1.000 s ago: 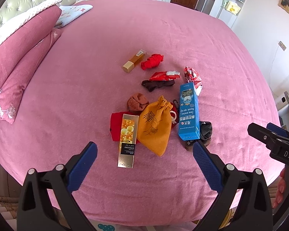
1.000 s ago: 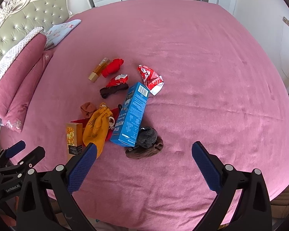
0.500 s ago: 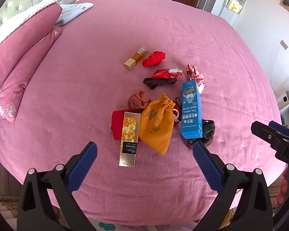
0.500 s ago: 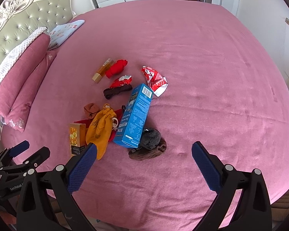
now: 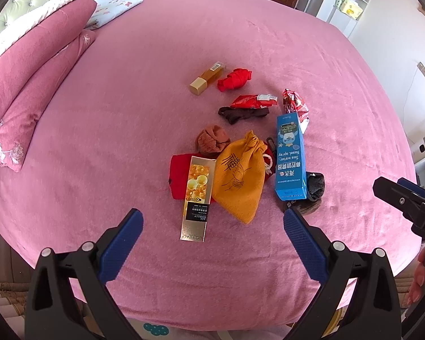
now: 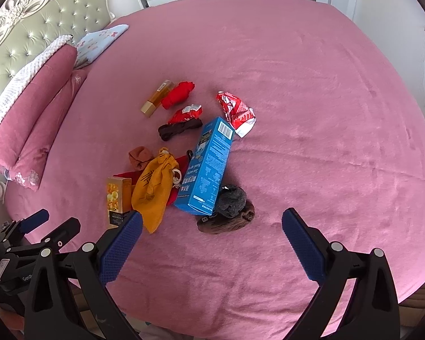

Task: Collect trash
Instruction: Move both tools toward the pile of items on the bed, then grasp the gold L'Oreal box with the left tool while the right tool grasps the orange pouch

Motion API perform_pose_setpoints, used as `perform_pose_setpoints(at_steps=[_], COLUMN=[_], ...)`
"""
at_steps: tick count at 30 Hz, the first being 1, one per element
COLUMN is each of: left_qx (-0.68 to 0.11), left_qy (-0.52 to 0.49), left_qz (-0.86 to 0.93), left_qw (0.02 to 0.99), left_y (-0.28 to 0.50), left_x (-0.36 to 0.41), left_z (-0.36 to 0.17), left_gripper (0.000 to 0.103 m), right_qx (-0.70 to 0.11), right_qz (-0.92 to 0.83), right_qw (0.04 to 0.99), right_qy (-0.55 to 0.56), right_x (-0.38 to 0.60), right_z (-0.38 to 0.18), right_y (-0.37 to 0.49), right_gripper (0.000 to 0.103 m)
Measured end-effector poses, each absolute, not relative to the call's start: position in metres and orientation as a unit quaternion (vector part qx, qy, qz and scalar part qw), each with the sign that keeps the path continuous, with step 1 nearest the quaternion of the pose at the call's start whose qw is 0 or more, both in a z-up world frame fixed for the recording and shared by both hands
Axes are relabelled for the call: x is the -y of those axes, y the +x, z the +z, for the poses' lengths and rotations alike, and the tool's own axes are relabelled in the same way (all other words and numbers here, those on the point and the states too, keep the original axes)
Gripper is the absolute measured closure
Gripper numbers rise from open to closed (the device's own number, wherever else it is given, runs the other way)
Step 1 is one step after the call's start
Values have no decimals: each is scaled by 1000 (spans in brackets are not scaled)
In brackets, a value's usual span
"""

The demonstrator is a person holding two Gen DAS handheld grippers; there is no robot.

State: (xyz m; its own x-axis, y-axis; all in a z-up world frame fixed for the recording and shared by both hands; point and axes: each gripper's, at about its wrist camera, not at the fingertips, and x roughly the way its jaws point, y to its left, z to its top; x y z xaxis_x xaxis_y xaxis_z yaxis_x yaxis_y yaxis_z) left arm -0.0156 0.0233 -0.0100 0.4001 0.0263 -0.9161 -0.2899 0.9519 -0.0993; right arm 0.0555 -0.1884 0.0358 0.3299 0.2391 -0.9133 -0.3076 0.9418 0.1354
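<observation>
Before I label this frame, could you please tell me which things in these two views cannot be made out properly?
- Red pouch: left wrist view, mostly covered by the gold box and orange bag.
- Dark bundle and brown item: right wrist view, partly behind the blue nasal spray box; identity unclear.
- Small black clip: too small to identify.
- Trash bin: in neither view.
</observation>
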Motion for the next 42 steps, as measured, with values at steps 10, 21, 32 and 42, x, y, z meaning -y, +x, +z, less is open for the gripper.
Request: perform_pose_setpoints(at_steps=[10,21,32,42], left_qx=[-544,-553,-569,-594], left_qy=[-125,-130,-141,-134], left_qz=[94,96,87,66], left_qw=[824,818,806,790], left_y=[-11,-8,-6,8], left_x=[-26,-35,-50,-54], left_z=[-16,-30,-51,-95], left_gripper=[4,4,4,5], right_qx=[-557,-561,-569,-582], right_qz=[178,187,192,191], right_qw=[810,806,799,790], right_qy=[-32,-38,-36,-9], right_x=[179,163,145,134], right_z=[31,23,13,-10], right_y=[56,58,58,62], right_gripper=[8,8,8,9])
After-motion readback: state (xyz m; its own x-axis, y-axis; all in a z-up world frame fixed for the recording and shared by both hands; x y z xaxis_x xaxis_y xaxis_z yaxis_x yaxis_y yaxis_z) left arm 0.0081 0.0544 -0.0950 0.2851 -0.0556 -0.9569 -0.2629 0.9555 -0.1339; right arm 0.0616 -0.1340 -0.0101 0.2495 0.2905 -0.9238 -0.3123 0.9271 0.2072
